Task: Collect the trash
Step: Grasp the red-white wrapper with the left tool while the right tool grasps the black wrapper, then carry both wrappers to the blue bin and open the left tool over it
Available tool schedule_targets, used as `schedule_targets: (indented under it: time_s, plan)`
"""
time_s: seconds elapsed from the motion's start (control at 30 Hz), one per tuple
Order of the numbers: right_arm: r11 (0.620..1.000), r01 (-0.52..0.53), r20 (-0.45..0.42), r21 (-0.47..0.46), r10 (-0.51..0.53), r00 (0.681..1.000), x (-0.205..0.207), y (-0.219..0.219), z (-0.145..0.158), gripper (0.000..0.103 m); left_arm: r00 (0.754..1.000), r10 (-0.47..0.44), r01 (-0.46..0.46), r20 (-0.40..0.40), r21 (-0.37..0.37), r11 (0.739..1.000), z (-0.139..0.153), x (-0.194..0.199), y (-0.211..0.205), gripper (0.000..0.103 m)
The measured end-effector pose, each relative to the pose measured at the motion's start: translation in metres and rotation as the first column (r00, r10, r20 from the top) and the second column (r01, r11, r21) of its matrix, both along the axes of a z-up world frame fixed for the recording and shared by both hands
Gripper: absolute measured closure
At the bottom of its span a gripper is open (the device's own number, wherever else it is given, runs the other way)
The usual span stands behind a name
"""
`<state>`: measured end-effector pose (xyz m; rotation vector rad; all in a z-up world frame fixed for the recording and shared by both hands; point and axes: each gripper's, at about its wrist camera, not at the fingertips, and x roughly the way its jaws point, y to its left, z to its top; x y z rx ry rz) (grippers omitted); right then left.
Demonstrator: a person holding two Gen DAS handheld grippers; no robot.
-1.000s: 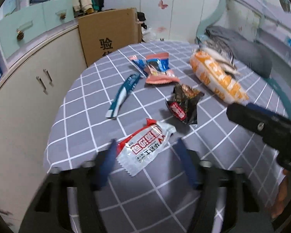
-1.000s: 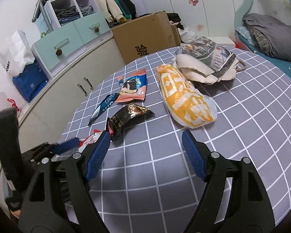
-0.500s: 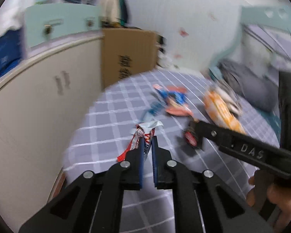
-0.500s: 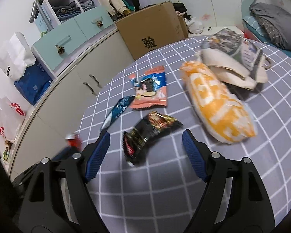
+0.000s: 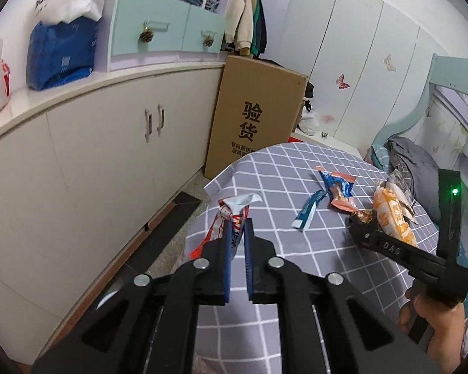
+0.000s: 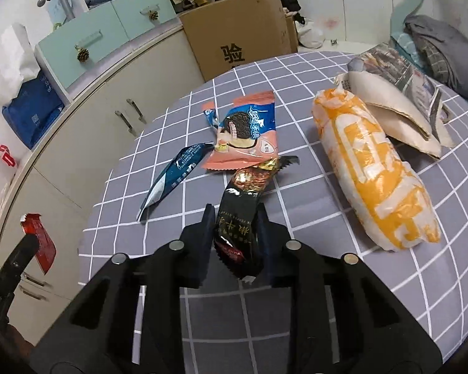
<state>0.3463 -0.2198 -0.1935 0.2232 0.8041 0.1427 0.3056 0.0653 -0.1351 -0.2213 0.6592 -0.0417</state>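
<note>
A crumpled white and red wrapper (image 5: pixel 234 215) is pinched between the blue pads of the left gripper (image 5: pixel 236 233), lifted off the table and held out past its left edge, above the floor beside a long run of cream cabinets (image 5: pixel 87 162). In the right wrist view the same wrapper shows as a red scrap at the far left, clear of the tabletop.

The right gripper (image 6: pixel 235 221) is closed on a black and gold wrapper (image 6: pixel 238 218), near the table's front edge. Its far end seems to lie on or just above the cloth; which one cannot be told.

Three more pieces lie on the grey checked tablecloth (image 6: pixel 296 93). A pink cookie packet (image 6: pixel 246 137) sits near the middle, touching the far tip of the black wrapper. A narrow blue wrapper (image 6: pixel 171 180) lies just left of it, toward the left edge. A large orange and white bag (image 6: pixel 374 168) stretches along the right side, and its far end rests against a folded paper bag (image 6: pixel 396 106) toward the far right corner.

Judging by this, the job is partly done: two wrappers are in hand, none visibly binned. No bin is in view. The cookie packet, blue wrapper and orange bag remain to be collected.
</note>
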Motion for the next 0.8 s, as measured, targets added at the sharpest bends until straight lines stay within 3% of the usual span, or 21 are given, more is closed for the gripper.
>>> schedule_targets:
  time_s: [0.17, 0.37, 0.6, 0.8]
  plan:
    - [0.997, -0.066, 0.111, -0.037, 0.07, 0.991, -0.036, 0.013, 0.018, 0.08, 1.0, -0.005, 0.004, -0.019, -0.054, 0.999, -0.009, -0.016, 0.02, 0.096]
    - [0.979, -0.201, 0.167, -0.028, 0.203, 0.965, -0.075, 0.049, 0.034, 0.08, 0.999, 0.03, -0.033, -0.028, -0.099, 0.995, -0.018, -0.043, 0.049, 0.096]
    - [0.932, -0.36, 0.178, -0.052, 0.363, 0.915, -0.107, 0.122, 0.031, 0.08, 0.989, 0.139, -0.143, -0.05, -0.076, 0.987, -0.034, -0.08, 0.085, 0.096]
    - [0.88, -0.468, 0.151, -0.085, 0.476, 0.867, -0.127, 0.185, 0.009, 0.08, 0.975, 0.21, -0.215, -0.079, -0.061, 0.975, -0.049, -0.105, 0.117, 0.096]
